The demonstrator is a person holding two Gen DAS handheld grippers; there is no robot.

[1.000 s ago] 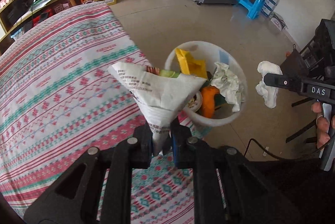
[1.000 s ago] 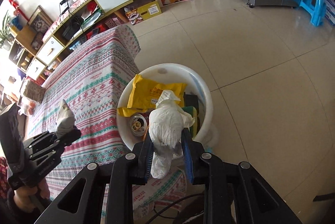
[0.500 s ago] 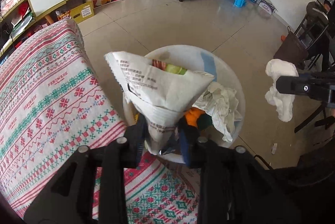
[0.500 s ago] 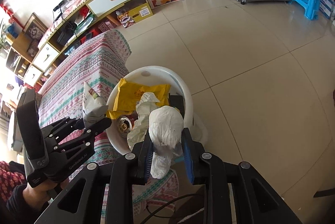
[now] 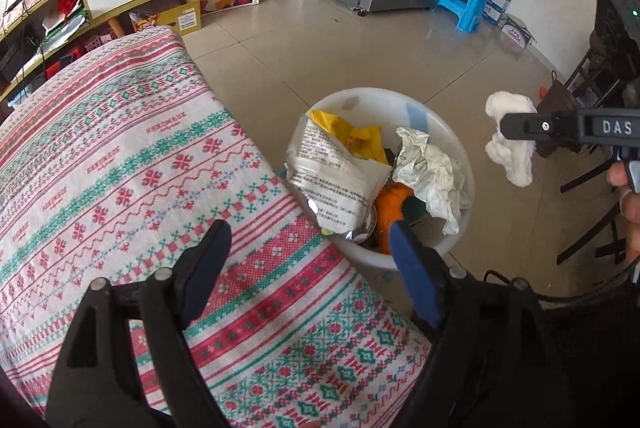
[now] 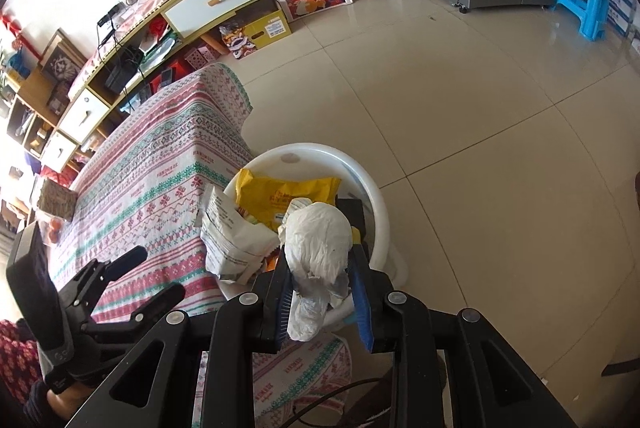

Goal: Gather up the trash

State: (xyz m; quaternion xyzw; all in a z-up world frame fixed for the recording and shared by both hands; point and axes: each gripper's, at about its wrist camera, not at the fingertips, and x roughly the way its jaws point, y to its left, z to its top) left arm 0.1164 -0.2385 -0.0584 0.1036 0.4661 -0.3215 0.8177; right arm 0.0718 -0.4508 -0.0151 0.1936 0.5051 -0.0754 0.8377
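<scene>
A white bin (image 5: 436, 132) is being shown on the tiled floor, just off the corner of a bed (image 5: 120, 156) draped in a red and green patterned cloth. The left gripper (image 5: 308, 252) is being opened, its jaws standing wide with nothing between them. A printed paper wrapper (image 5: 332, 180) is lying at the bin's near rim, on top of a yellow packet (image 5: 352, 132), crumpled paper (image 5: 432, 172) and something orange (image 5: 392, 204). The right gripper (image 6: 322, 288) is being kept clamped on a crumpled white tissue (image 6: 320, 248), which is being held above the bin's near edge.

The wrapper is judged to be perched high on a full bin; it could be tipped over the rim onto the floor if the tissue is dropped onto it or the pile is nudged.

A second earlier, the wrapper was being pinched upright in the left jaws; it has since been released into the bin. The tissue has been kept gripped throughout.
</scene>
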